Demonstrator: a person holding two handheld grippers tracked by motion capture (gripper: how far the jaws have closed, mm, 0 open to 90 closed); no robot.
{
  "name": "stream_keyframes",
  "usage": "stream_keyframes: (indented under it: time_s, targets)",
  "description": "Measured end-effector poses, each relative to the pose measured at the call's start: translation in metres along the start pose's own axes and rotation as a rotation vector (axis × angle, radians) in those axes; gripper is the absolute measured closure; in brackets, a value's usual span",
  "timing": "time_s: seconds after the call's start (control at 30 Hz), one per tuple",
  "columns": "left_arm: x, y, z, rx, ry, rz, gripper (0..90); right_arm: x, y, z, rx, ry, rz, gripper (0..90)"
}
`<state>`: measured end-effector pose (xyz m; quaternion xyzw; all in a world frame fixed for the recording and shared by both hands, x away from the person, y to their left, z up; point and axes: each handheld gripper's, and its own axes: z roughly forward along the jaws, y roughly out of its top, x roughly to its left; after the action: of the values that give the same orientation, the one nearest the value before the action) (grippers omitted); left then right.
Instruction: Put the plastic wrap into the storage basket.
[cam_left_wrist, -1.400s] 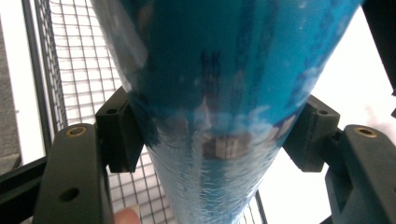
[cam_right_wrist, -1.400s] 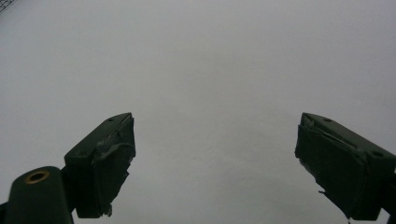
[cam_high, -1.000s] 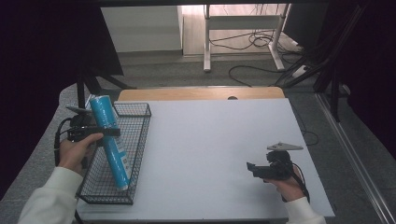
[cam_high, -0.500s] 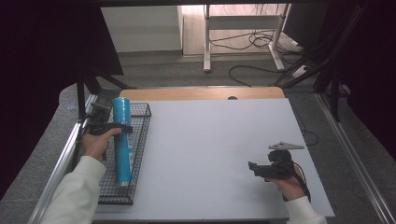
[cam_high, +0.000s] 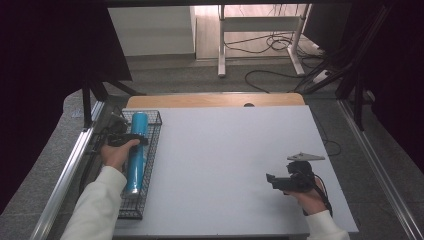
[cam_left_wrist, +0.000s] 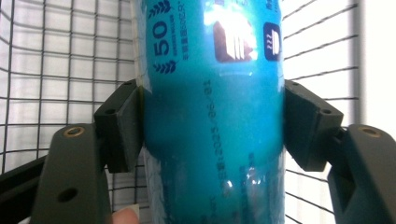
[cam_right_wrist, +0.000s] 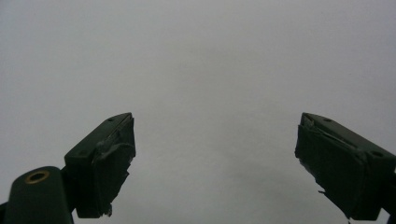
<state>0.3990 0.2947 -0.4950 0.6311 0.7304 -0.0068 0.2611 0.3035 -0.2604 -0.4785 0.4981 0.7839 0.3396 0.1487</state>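
Note:
A blue canister (cam_high: 135, 162) lies lengthwise in a black wire basket (cam_high: 131, 212) at the table's left edge. My left gripper (cam_high: 134, 140) reaches over it from the left. In the left gripper view both jaw pads press the sides of the canister (cam_left_wrist: 212, 116), so the left gripper (cam_left_wrist: 211, 98) is shut on it, with basket wire (cam_left_wrist: 46, 70) behind. My right gripper (cam_high: 272, 180) rests low at the table's near right, pointing left. In the right gripper view the right gripper (cam_right_wrist: 215, 140) is open, jaws wide apart over bare white table (cam_right_wrist: 210, 56).
The white table (cam_high: 225, 150) stretches between the basket and the right hand. A wooden strip (cam_high: 210, 100) runs along its far edge. Metal rails (cam_high: 65, 170) flank both sides. Beyond are a desk frame and floor cables (cam_high: 265, 45).
My left gripper has moved the canister from a raised, tilted pose above the basket down and away, so it now lies along the basket. The right gripper has barely moved.

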Motion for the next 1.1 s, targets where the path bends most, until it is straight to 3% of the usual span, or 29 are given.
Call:
stream_keyframes:
  time_s: [0.07, 0.17, 0.27, 0.4, 0.43, 0.47, 0.57, 0.73, 0.9, 0.97, 1.1]
  targets:
    - [0.002, 0.0, 0.006, 0.018, 0.032, -0.01, 29.7, 0.0, 0.0, 0.0, 0.001, 0.0, 0.001, 12.3]
    - [0.004, -0.001, 0.002, -0.015, 0.012, 0.0, 22.0, 0.0, -0.001, 0.0, 0.001, 0.003, 0.0, 12.4]
    - [-0.003, -0.003, -0.015, -0.063, 0.009, 0.065, 16.5, 0.001, 0.0, 0.0, -0.004, 0.014, 0.0, 12.4]
    - [-0.009, -0.011, -0.033, -0.078, -0.016, 0.128, 15.4, 0.002, -0.001, -0.002, -0.017, 0.015, -0.005, 12.3]
    - [-0.012, -0.013, -0.035, -0.082, 0.003, 0.155, 15.4, 0.002, -0.001, -0.002, -0.017, 0.015, -0.005, 12.3]
    - [-0.017, -0.019, -0.04, -0.096, 0.025, 0.198, 15.6, 0.002, -0.001, -0.003, -0.017, 0.015, -0.008, 12.3]
    - [-0.025, -0.031, -0.053, -0.123, 0.02, 0.279, 16.2, 0.003, -0.001, -0.005, -0.026, 0.019, -0.02, 12.3]
    - [-0.042, -0.06, -0.077, -0.148, -0.026, 0.419, 16.6, 0.004, -0.002, -0.004, -0.031, 0.029, -0.037, 12.3]
    - [-0.066, -0.099, -0.091, -0.18, 0.02, 0.563, 16.4, 0.005, -0.004, -0.004, -0.034, 0.034, -0.056, 12.3]
    - [-0.073, -0.113, -0.095, -0.178, 0.001, 0.591, 16.4, 0.005, -0.005, -0.004, -0.033, 0.034, -0.062, 12.3]
    - [-0.084, -0.138, -0.094, -0.185, -0.081, 0.593, 16.5, 0.004, -0.007, -0.005, -0.033, 0.038, -0.066, 12.3]
